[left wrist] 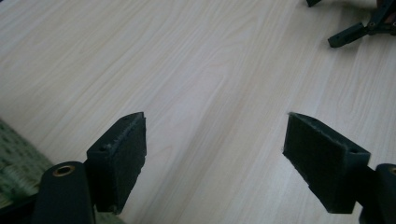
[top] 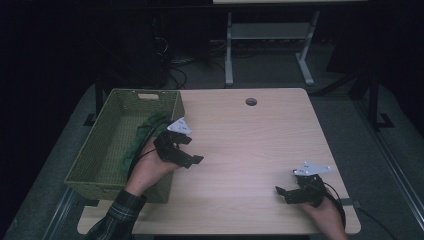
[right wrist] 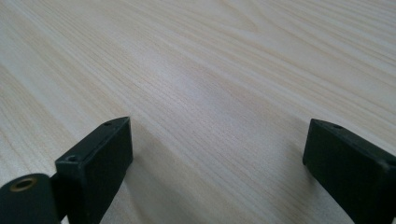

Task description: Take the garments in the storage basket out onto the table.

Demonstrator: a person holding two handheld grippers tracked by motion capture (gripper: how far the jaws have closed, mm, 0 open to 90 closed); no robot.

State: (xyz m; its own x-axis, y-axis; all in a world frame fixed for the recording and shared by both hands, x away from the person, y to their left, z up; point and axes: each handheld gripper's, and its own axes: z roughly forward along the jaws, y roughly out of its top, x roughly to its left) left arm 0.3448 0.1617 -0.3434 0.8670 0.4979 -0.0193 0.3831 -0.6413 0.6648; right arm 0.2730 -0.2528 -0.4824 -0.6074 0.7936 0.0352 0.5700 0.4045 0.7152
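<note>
A green woven basket (top: 119,98) stands on the left part of the light wooden table (top: 250,145), with a dark green cloth (top: 146,129) lying inside it. My left gripper (top: 192,150) hovers just right of the basket's right wall, over bare wood. In the left gripper view its jaws (left wrist: 215,116) stand wide apart with nothing between them, and a corner of the basket (left wrist: 14,168) shows at lower left. My right gripper (top: 286,184) sits low near the table's front right, open (right wrist: 219,123) over bare wood and holding nothing.
A round cable hole (top: 251,101) sits near the table's far edge. Beyond the table stand a white desk frame (top: 229,55) and loose cables on the floor. The right gripper's jaw (left wrist: 348,35) shows far off in the left gripper view.
</note>
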